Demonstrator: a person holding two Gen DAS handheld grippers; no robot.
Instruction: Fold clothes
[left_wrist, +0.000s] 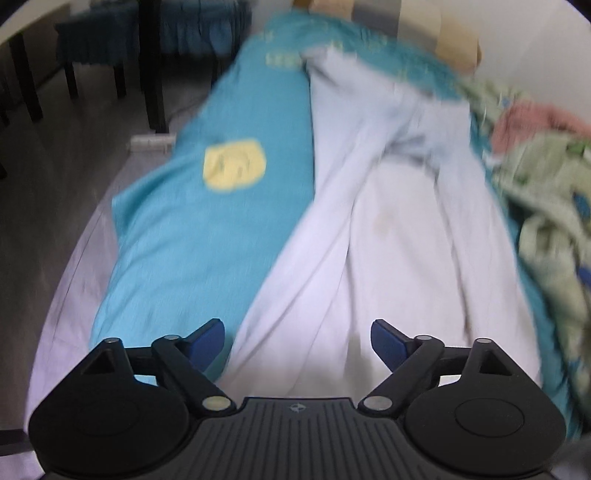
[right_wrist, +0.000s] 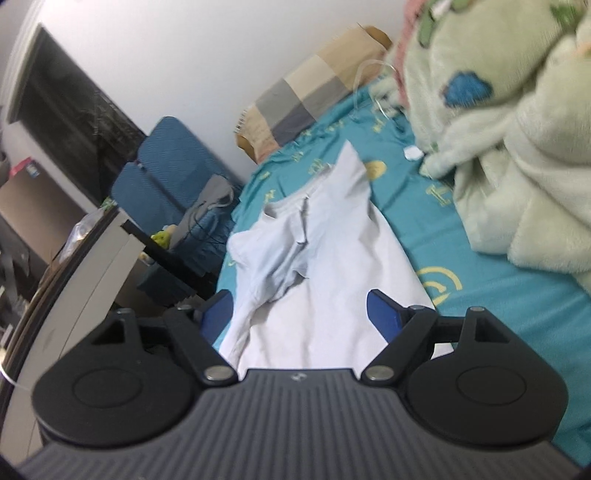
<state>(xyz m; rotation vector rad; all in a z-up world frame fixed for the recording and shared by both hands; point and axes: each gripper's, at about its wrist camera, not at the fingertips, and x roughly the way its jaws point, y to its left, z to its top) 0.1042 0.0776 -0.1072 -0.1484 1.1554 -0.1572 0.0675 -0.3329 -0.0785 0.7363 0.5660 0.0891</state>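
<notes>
- The left gripper (left_wrist: 297, 341) stood with its blue pads spread wide and nothing between them, poised low over the near end of a white garment (left_wrist: 388, 229).
- The right gripper (right_wrist: 299, 312) was likewise spread and empty, its pads on either side of the near end of that white garment (right_wrist: 332, 266) without pinching it.
- The garment lay lengthwise on the teal bed sheet (left_wrist: 192, 229), creased along its length and bunched at the far end, where a flap of it stood up; whether it was a shirt or trousers could not be told from the blur.
- Beyond it on the bed lay a green fleece blanket (right_wrist: 517, 155) heaped to one side, and a checked pillow (right_wrist: 295, 103) against the wall.
- Judged from this, the garment was laid out but not neatly folded; the scene fitted either smoothing it before a fold or a pause between folds.
- Any further fold would call for both grippers to close on an edge or corners and carry them evenly, keeping the cloth flat.
</notes>
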